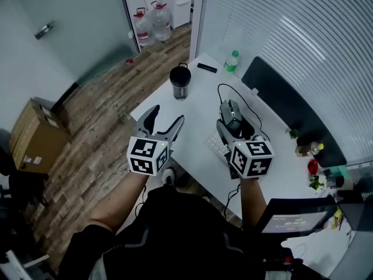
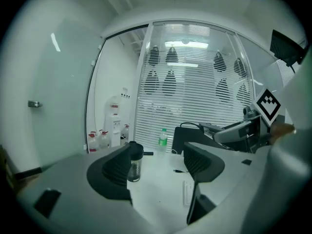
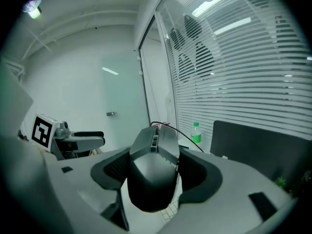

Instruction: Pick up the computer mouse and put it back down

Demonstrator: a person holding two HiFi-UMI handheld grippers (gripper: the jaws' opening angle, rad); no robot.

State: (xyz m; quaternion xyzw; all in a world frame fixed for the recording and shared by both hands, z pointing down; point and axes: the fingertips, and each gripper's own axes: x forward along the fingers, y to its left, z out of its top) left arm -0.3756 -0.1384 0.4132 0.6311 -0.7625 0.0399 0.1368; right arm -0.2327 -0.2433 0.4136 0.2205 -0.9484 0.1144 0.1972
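Observation:
A dark grey wired computer mouse [image 1: 231, 111] sits between the jaws of my right gripper [image 1: 234, 123], which is shut on its sides. In the right gripper view the mouse [image 3: 153, 172] fills the gap of the right gripper [image 3: 156, 165], nose pointing away, with white keyboard keys showing underneath it. Its black cable [image 1: 222, 90] loops back over the white desk [image 1: 198, 101]. My left gripper [image 1: 168, 115] hangs open over the desk's left edge, nothing between its fingers. In the left gripper view, the left gripper [image 2: 161, 162] frames bare desk.
A black tumbler [image 1: 180, 81] stands on the desk beyond the left gripper. A green bottle [image 1: 232, 61] and a small black bar [image 1: 207, 67] sit at the far end. A white keyboard [image 1: 217, 147] lies under the right gripper. A black mat [image 1: 285, 109] lies to the right, with clutter [image 1: 315, 168] nearby.

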